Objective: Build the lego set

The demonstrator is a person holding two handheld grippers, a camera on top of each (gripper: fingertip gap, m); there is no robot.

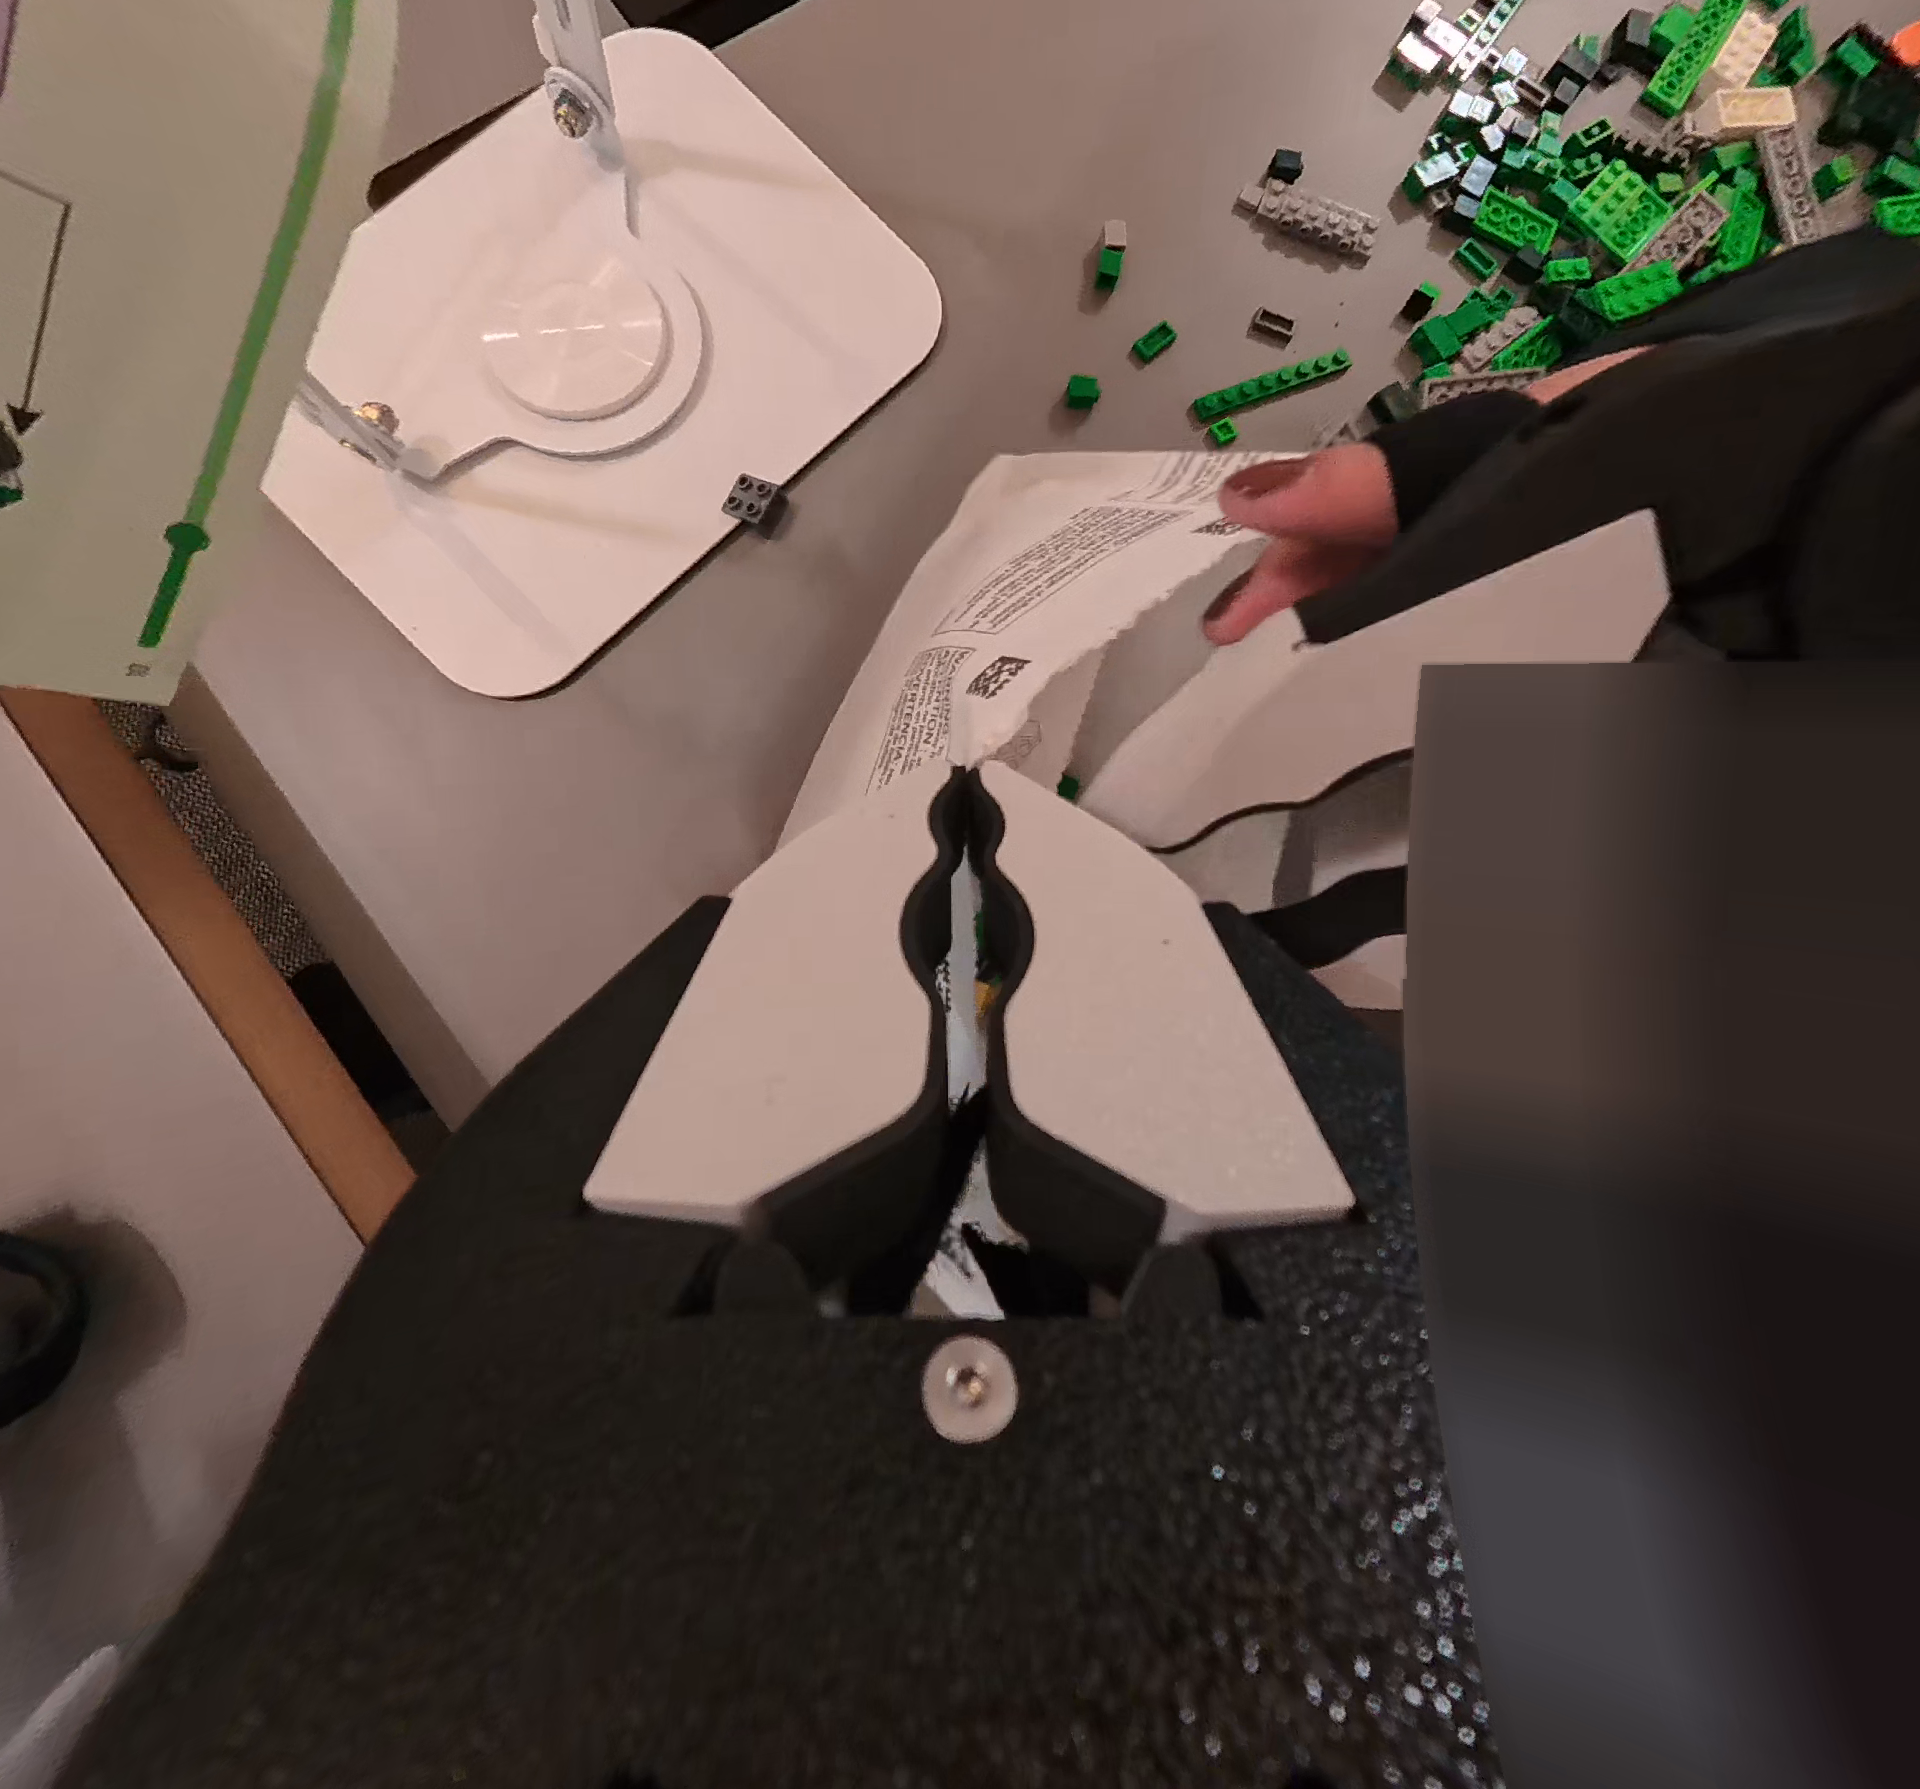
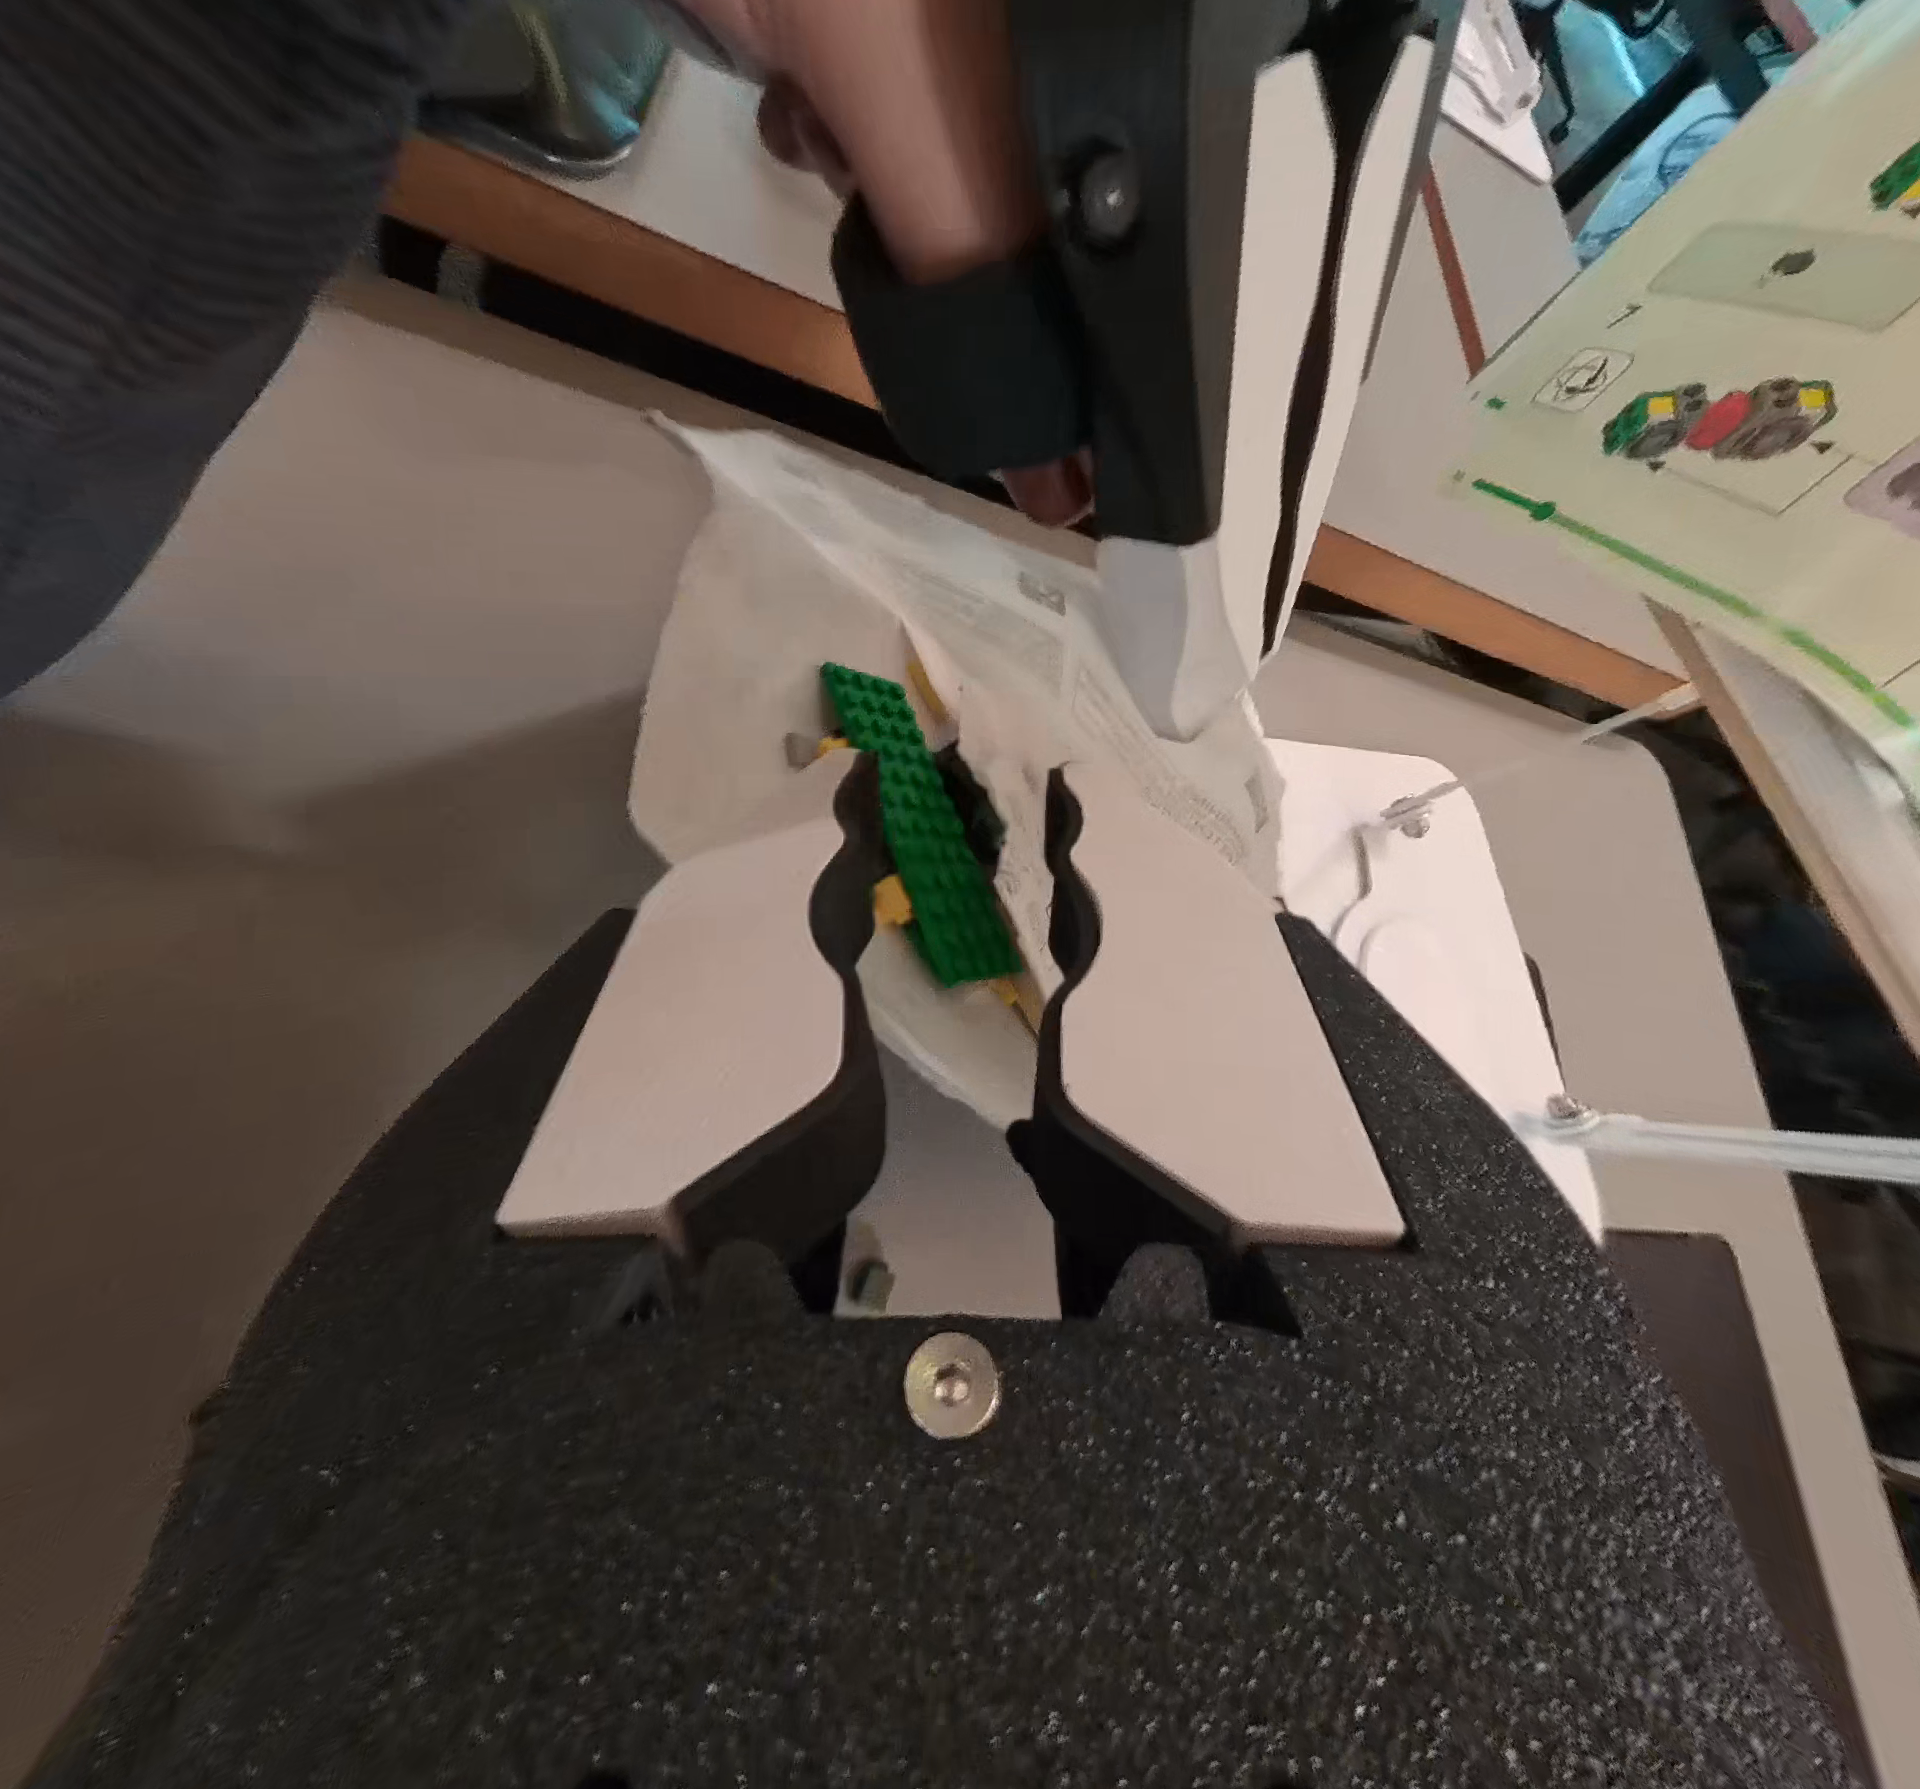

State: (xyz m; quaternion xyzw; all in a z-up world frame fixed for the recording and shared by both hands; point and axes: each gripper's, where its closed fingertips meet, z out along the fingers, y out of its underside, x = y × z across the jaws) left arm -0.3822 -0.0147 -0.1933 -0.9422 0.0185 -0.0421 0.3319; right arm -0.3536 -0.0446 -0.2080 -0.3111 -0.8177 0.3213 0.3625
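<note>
A white printed paper bag (image 1: 1039,576) is torn open along its top. My left gripper (image 1: 966,778) is shut on one side of the tear, with paper pinched between its jaws. A person's bare fingers (image 1: 1278,513) hold the other torn flap. In the right wrist view the bag (image 2: 748,617) gapes open and a long green studded plate (image 2: 935,846) with small yellow pieces (image 2: 891,898) lies inside. My right gripper (image 2: 956,783) is open, its fingers either side of the bag's opening. The left gripper (image 2: 1195,690) comes down from above onto the bag's edge.
A heap of loose green, grey and white bricks (image 1: 1621,212) covers the table's far right. A white stand base (image 1: 623,357) carries a dark grey 2x2 brick (image 1: 755,500). An open instruction booklet (image 1: 156,285) stands at the left, also in the right wrist view (image 2: 1714,451).
</note>
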